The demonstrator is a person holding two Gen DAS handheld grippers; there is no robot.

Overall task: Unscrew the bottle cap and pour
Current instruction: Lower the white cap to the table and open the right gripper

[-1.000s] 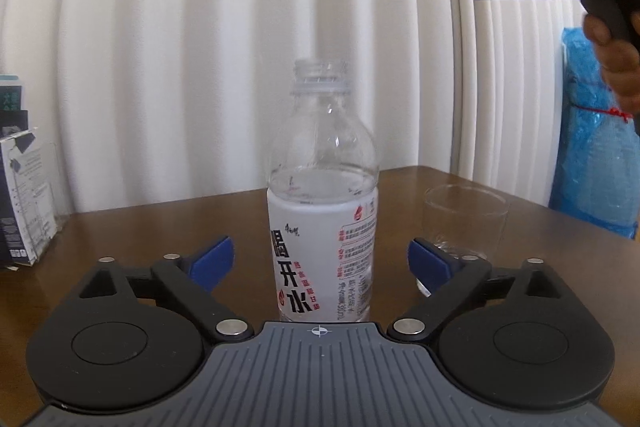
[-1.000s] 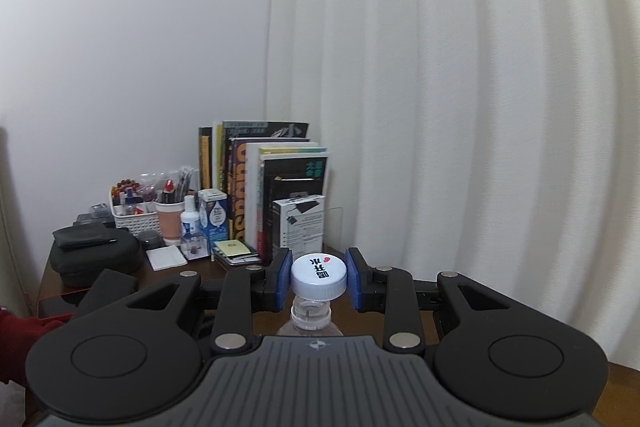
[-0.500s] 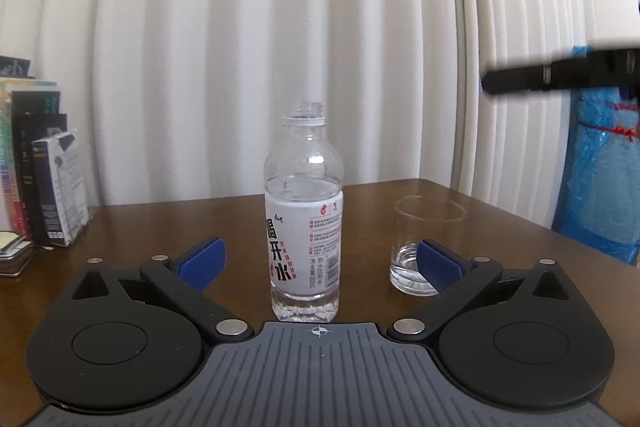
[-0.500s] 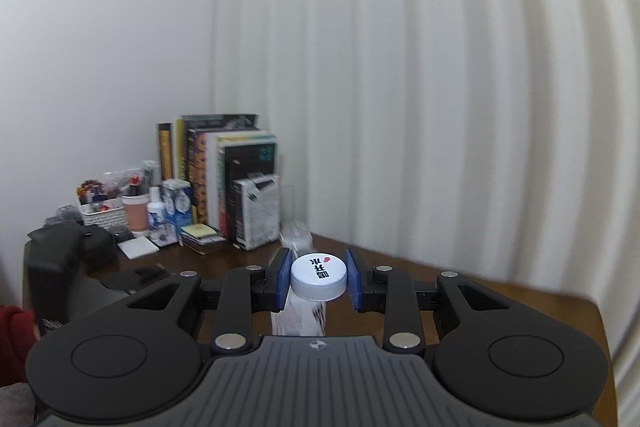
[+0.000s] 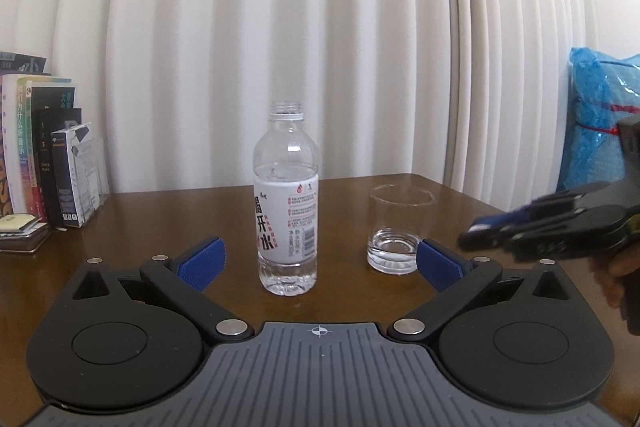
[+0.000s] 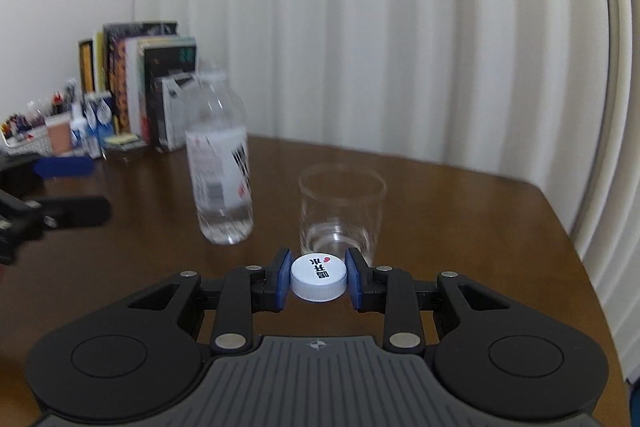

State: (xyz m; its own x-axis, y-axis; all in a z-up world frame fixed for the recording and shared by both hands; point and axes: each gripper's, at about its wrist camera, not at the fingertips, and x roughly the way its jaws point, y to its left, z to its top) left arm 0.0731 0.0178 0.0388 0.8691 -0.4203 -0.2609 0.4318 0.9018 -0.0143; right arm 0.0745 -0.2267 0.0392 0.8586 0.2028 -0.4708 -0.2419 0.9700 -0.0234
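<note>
An uncapped clear water bottle (image 5: 286,201) with a white label stands upright on the brown table (image 5: 168,223). It also shows in the right wrist view (image 6: 222,163). An empty clear glass (image 5: 400,229) stands to its right, and also shows in the right wrist view (image 6: 340,211). My left gripper (image 5: 320,263) is open, a little short of the bottle and not touching it. My right gripper (image 6: 319,279) is shut on the white bottle cap (image 6: 319,277), low over the table just in front of the glass. It shows at the right edge of the left wrist view (image 5: 496,231).
Books and boxes (image 5: 44,163) stand at the table's back left, with small bottles and a pen basket (image 6: 60,131) beside them. A white curtain (image 5: 320,27) hangs behind. A blue plastic bag (image 5: 596,123) is off the right side. The table's right edge (image 6: 568,239) is near the glass.
My right gripper has carried the cap down and to the right, from above the bottle to low by the glass. My left gripper has pulled back from the bottle, still open.
</note>
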